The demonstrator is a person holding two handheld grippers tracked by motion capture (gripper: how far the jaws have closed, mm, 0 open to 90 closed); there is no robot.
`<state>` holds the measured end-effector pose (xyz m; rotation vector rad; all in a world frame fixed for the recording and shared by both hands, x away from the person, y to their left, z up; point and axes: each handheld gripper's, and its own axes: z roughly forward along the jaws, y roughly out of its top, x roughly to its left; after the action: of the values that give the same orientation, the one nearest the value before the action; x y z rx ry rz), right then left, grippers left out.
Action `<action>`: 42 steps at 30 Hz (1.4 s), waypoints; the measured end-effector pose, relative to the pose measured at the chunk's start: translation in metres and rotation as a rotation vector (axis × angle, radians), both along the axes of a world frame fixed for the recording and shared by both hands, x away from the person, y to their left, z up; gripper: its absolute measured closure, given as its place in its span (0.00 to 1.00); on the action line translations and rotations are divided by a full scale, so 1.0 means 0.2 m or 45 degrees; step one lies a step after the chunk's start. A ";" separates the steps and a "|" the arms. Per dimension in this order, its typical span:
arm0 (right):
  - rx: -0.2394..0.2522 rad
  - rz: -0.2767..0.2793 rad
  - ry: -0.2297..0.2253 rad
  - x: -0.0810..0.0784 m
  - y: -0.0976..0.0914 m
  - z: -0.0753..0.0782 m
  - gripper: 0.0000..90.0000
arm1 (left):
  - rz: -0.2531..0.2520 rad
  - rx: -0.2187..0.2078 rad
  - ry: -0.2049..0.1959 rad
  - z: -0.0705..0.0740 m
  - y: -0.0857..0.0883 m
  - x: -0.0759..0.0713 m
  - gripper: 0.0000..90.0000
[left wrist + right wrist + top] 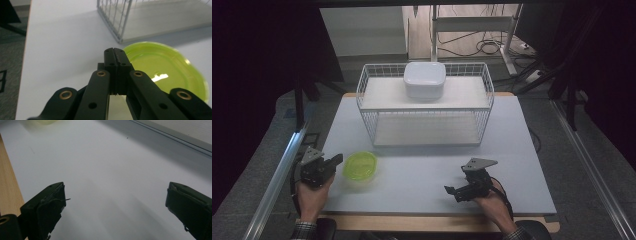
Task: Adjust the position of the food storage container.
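A lime-green round plastic dish [360, 166] lies on the pale table [422, 165] at the front left. My left gripper [336, 160] sits just left of it, its tips close to the rim. In the left gripper view that gripper [115, 51] has both jaws pressed together with nothing between them, and the green dish [170, 70] lies right beside the tips. My right gripper [452, 193] rests low at the front right and points left. Its jaws stand wide apart over bare table in the right gripper view [115, 202].
A white two-tier wire rack [425, 106] stands mid-table at the back, with a white square lidded container [425, 79] on its upper shelf. The rack's corner [120, 37] is just beyond the dish. A wooden table edge [8, 182] runs along the front.
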<state>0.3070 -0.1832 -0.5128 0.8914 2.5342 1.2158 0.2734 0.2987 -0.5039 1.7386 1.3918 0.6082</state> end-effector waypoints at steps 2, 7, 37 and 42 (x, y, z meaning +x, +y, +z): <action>-0.002 -0.001 0.001 0.00 0.00 0.00 0.03 | 0.013 0.001 0.021 -0.01 0.00 0.01 1.00; -0.019 -0.004 0.005 0.00 0.00 -0.01 0.03 | 0.039 0.002 0.077 -0.04 0.01 0.03 1.00; -0.074 0.009 0.024 0.00 0.02 -0.04 0.03 | -0.099 -0.041 0.126 -0.07 -0.25 0.05 1.00; -0.077 0.011 0.030 0.00 0.02 -0.04 0.03 | -0.166 -0.057 0.128 -0.06 -0.34 0.05 1.00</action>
<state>0.3078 -0.1786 -0.5206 0.8870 2.5811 1.1316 0.2826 0.2316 -0.5166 1.8289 1.3366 0.4207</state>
